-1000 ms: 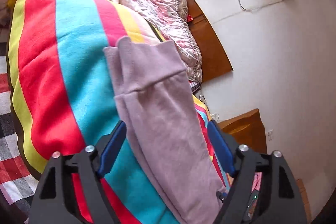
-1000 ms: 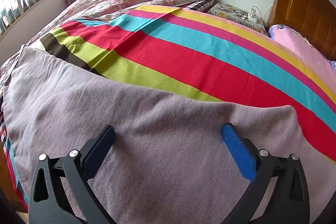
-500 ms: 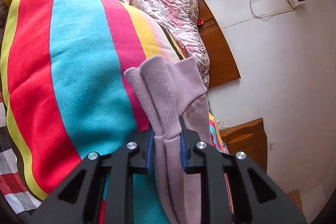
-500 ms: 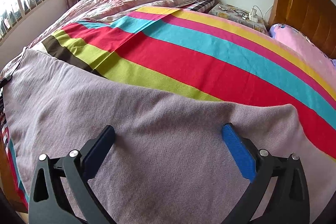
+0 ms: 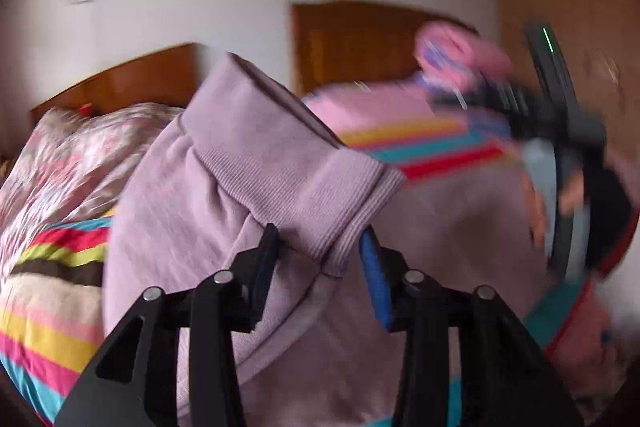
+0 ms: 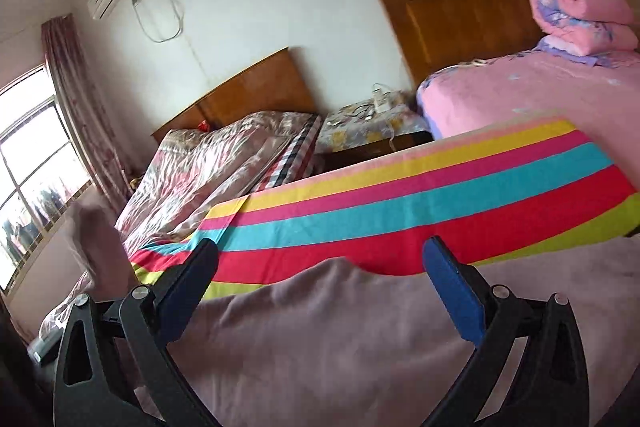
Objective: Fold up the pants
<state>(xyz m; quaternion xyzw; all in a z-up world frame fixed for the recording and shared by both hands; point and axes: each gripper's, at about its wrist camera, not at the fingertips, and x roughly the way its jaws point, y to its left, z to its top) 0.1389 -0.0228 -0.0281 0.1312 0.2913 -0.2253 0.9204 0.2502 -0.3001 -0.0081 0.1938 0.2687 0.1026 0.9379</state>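
The mauve pants [image 6: 340,339] lie across a striped blanket [image 6: 400,211] on the bed. Their ribbed leg cuffs [image 5: 280,155] are bunched and raised in the left wrist view, right in front of my left gripper [image 5: 320,263]. Its jaws are opening, with the cuff cloth still between the blue pads. My right gripper [image 6: 320,287] hovers wide open just above the flat part of the pants, holding nothing. In the left wrist view the right gripper [image 5: 556,119] shows as a dark blur at far right. At the left of the right wrist view, the lifted leg [image 6: 100,239] is a mauve blur.
A floral quilt [image 6: 208,167] covers the bed's far end below a wooden headboard [image 6: 248,91]. A cluttered nightstand [image 6: 368,127] stands between this bed and a pink-sheeted bed [image 6: 540,95] with a rolled pink quilt [image 6: 576,11]. A window [image 6: 32,155] is at left.
My left gripper shut on the leg cuffs, swung them up and around toward the headboards, and its jaws have since parted. My right gripper rose and rolled, still open.
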